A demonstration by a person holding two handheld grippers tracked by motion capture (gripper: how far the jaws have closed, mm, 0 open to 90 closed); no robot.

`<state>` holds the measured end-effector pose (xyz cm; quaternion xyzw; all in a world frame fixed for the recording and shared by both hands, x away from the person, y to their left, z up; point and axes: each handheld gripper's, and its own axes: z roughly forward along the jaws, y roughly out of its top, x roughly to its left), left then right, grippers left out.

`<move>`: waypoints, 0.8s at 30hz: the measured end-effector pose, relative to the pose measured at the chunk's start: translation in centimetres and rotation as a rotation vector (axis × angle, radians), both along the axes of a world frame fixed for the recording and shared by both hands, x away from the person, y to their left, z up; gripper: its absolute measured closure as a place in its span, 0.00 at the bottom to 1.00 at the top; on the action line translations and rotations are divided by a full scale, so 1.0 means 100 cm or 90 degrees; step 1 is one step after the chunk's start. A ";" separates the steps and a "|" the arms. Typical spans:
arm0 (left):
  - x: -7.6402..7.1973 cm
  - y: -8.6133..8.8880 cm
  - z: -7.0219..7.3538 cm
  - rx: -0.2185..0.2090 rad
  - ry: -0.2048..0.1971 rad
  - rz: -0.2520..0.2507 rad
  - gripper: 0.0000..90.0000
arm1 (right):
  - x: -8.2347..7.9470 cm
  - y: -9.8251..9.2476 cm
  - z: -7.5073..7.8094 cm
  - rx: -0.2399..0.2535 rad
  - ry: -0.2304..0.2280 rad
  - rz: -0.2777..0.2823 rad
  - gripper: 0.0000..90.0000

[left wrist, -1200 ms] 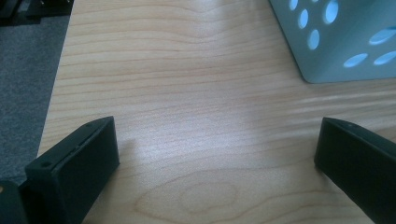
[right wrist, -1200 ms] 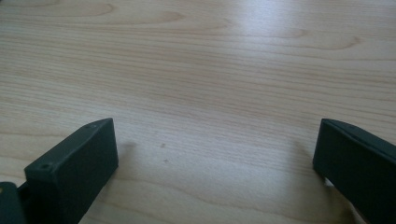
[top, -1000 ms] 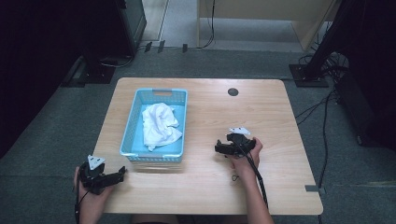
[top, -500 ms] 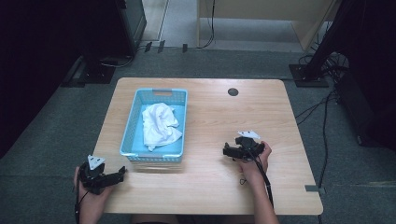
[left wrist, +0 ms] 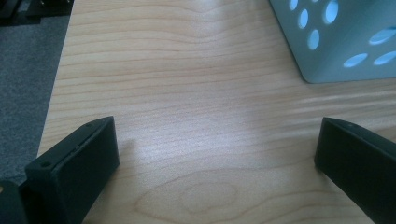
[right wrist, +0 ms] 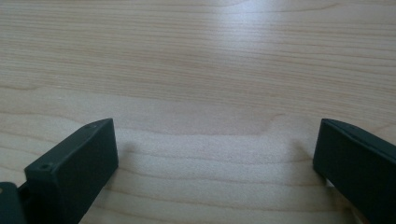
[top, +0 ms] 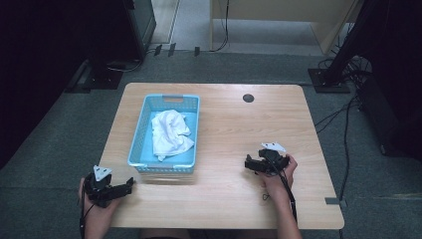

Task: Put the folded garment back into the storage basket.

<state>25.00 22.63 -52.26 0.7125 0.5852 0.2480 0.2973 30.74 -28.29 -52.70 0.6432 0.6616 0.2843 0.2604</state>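
Our two grippers wait on the table (top: 224, 124).
Our left gripper (top: 122, 188) and right gripper (top: 250, 163) gape wide, empty; the basket (top: 171, 99) holds a white, probably cloth, bundle (top: 169, 133).

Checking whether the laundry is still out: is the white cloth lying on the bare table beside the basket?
No, the white cloth lies crumpled inside the blue basket, not on the table.

Setting: lab or recording room. Evidence: grey carpet floor (top: 59, 149); lone light wooden table (top: 239, 124) with cable hole (top: 248, 98); black stand bases (top: 328, 79); loose cables (top: 348, 119) across floor; dark equipment (top: 139, 20) at edges.
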 end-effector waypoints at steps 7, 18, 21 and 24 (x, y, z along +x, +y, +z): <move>0.000 0.000 0.000 0.000 0.000 0.000 0.00 | -0.005 -0.007 0.000 0.000 0.001 -0.008 0.00; 0.000 0.000 0.000 0.000 0.000 0.000 0.00 | -0.014 -0.020 0.000 0.001 0.001 -0.021 0.00; 0.000 0.000 0.000 0.000 0.000 0.000 0.00 | -0.016 -0.024 0.000 0.001 0.000 -0.024 0.00; 0.000 0.000 0.000 0.001 0.000 -0.001 0.00 | -0.019 -0.028 0.000 0.000 0.000 -0.025 0.00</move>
